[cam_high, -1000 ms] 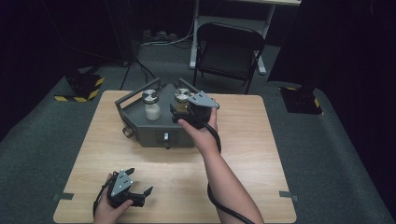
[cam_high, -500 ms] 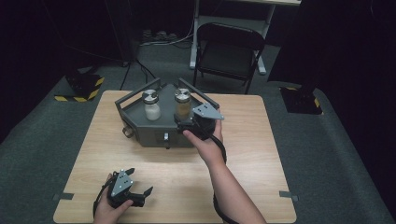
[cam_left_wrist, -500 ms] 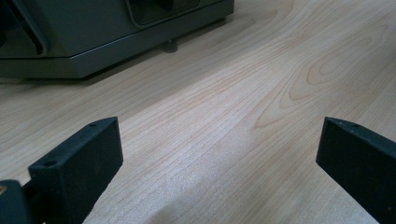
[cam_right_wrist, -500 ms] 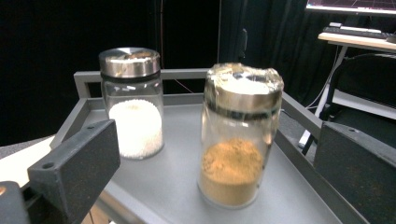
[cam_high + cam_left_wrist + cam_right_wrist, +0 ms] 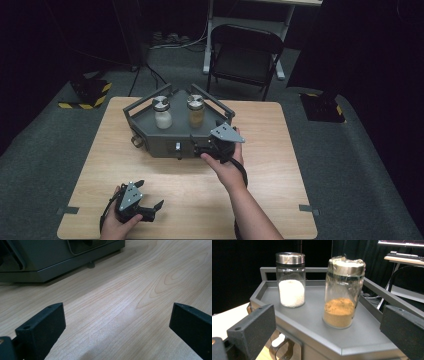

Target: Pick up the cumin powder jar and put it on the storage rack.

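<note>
A grey angular rack (image 5: 165, 145) stands at the back middle of the wooden table (image 5: 270, 165). On its top shelf (image 5: 317, 322) stand two glass jars with metal lids: one of white grains (image 5: 162, 114) (image 5: 290, 281) and one of brown powder (image 5: 196, 112) (image 5: 342, 293). My right gripper (image 5: 207, 146) (image 5: 327, 336) is open at the rack's front right corner, a short way back from the brown jar, with nothing between its fingers. My left gripper (image 5: 150, 207) (image 5: 117, 332) rests open and empty near the table's front left.
A black folding chair (image 5: 247, 55) stands behind the table, beside a white desk leg (image 5: 207, 35). Yellow-and-black striped blocks (image 5: 90, 92) lie on the carpet at left and right. The rack's grey base (image 5: 62, 257) shows in the left gripper view.
My right gripper has drawn back from the brown powder jar toward the rack's front right corner, leaving the jar standing on the shelf. The left gripper has not moved.
</note>
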Available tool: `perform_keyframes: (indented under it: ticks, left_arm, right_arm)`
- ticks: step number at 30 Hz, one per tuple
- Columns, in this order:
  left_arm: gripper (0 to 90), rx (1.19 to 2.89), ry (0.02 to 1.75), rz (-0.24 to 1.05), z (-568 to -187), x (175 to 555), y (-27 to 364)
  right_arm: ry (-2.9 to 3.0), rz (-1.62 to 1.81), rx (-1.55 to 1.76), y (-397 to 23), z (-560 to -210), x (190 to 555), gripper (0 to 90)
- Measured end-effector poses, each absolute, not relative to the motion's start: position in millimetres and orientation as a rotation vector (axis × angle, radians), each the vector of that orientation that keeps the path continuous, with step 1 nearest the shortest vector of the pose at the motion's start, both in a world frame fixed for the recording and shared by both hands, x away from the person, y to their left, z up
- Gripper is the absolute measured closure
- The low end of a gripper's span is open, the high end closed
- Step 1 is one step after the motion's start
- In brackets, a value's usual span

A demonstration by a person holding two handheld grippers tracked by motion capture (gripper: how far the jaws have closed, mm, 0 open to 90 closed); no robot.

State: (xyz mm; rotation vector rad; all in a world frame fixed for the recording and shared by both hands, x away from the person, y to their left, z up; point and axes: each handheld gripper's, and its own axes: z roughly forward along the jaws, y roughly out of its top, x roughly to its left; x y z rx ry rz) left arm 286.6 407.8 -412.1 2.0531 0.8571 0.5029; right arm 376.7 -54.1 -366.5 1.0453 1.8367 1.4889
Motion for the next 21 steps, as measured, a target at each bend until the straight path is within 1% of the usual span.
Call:
perform_keyframes:
  ticks: [21]
  left_arm:
    - [0.9,2.056,0.853,0.505,-412.0,286.0,407.8]
  right_arm:
    - [1.881,1.489,1.048,-75.3,-395.6,328.2,0.4]
